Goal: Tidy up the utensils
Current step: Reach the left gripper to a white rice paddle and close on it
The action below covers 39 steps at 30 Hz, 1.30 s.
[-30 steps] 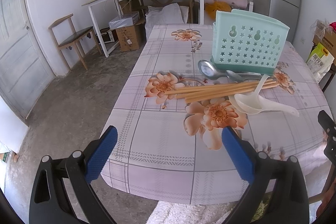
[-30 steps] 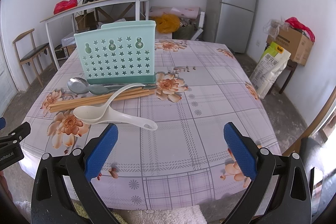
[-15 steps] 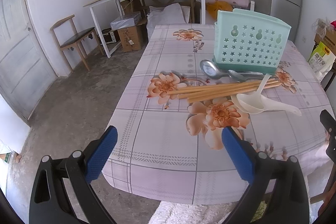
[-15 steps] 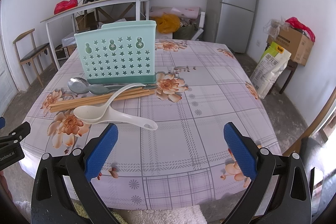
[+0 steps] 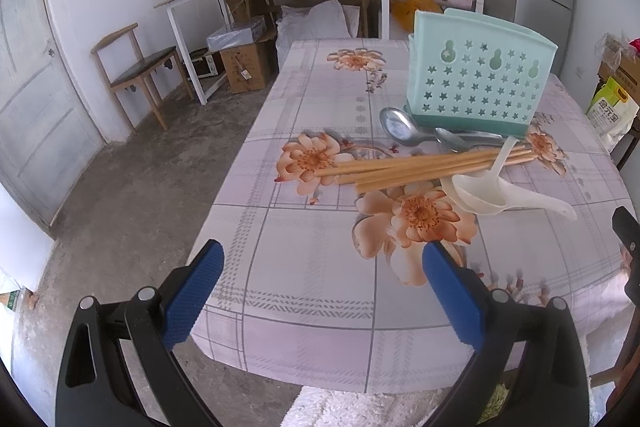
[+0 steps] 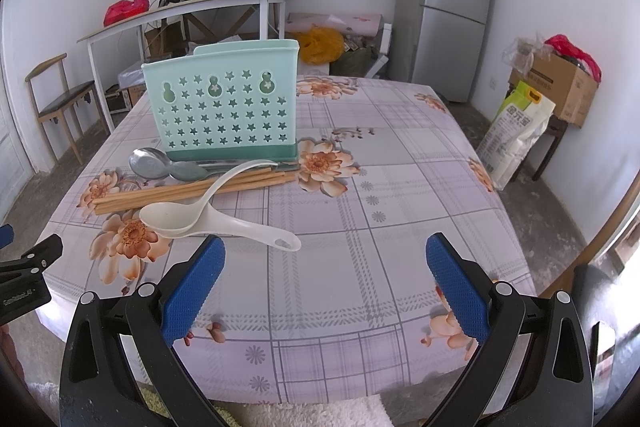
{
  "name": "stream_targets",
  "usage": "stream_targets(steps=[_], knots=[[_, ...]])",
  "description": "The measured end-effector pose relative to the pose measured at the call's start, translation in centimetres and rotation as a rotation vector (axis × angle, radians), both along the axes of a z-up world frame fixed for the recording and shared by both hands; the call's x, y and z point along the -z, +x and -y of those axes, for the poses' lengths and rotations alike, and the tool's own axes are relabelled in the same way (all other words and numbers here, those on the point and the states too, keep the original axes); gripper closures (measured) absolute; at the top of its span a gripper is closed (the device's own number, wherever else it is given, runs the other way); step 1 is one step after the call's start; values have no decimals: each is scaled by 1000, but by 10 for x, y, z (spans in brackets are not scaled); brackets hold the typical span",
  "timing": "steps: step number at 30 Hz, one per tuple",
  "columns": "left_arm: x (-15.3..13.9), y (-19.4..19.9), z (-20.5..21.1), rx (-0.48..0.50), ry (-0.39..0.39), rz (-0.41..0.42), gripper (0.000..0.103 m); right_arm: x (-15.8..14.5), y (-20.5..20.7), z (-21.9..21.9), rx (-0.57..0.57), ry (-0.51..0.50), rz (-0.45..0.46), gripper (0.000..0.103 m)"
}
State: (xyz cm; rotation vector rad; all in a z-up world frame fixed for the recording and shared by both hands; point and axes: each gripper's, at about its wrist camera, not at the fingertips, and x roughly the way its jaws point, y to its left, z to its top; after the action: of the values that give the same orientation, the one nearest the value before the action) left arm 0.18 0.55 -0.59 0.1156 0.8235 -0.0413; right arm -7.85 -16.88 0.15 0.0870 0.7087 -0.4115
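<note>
Both my tongs are spread wide and hold nothing. My left gripper (image 5: 322, 269) hovers over the near table edge, my right gripper (image 6: 325, 263) beside it, both level. The utensils lie at about one o'clock from my left: chopsticks (image 5: 420, 167), white spoons (image 5: 492, 193) and metal spoons (image 5: 416, 131), just before the empty green holder (image 5: 480, 83). I think I should take the top white spoon first, by its handle, so the others stay in place.

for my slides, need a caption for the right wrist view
Open right tool faces white plastic spoons, wooden chopsticks and a mint star-punched utensil holder.
</note>
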Motion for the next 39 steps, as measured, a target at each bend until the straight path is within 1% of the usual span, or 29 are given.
stream_targets(steps=[3, 5, 8, 10, 12, 15, 19, 20, 23, 27, 29, 31, 32, 34, 35, 37, 38, 39], knots=[[2, 7, 1, 34, -36, -19, 6, 2, 1, 1, 2, 3, 0, 7], [6, 13, 2, 69, -89, -50, 6, 5, 4, 3, 3, 8, -6, 6], [10, 19, -3, 121, -191, -83, 6, 9, 10, 3, -2, 14, -22, 7], [10, 23, 0, 158, -238, -81, 6, 12, 11, 2, -7, 10, -26, 6], [9, 24, 4, 188, -266, -67, 6, 13, 11, 1, -12, 8, -27, 7], [7, 30, 13, 233, -300, -61, 6, 17, 14, 1, -19, 11, -27, 6], [12, 41, 20, 272, -351, -115, 6, 23, 17, 2, -32, 18, -27, 6], [13, 43, 21, 276, -361, -117, 6, 24, 17, 2, -37, 15, -25, 7], [14, 47, 24, 289, -369, -95, 6, 29, 20, 3, -65, 10, -25, 7], [16, 57, 28, 296, -377, -100, 6, 36, 23, 9, -96, 56, -21, 7], [18, 62, 35, 309, -370, -107, 11, 40, 25, 12, -103, 79, -19, 7], [20, 65, 43, 332, -346, -114, 23, 43, 28, 14, -110, 98, -27, 6], [20, 66, 47, 343, -338, -116, 27, 45, 29, 14, -114, 105, -34, 6], [22, 68, 56, 371, -312, -119, 42, 49, 33, 15, -122, 114, -48, 6], [23, 68, 60, 385, -296, -119, 46, 51, 34, 14, -128, 118, -54, 6], [26, 70, 70, 407, -254, -122, 57, 54, 38, 14, -134, 123, -65, 7], [28, 71, 75, 411, -228, -130, 60, 55, 38, 14, -135, 125, -68, 7], [30, 73, 78, 416, -220, -143, 66, 56, 39, 14, -137, 127, -71, 7]])
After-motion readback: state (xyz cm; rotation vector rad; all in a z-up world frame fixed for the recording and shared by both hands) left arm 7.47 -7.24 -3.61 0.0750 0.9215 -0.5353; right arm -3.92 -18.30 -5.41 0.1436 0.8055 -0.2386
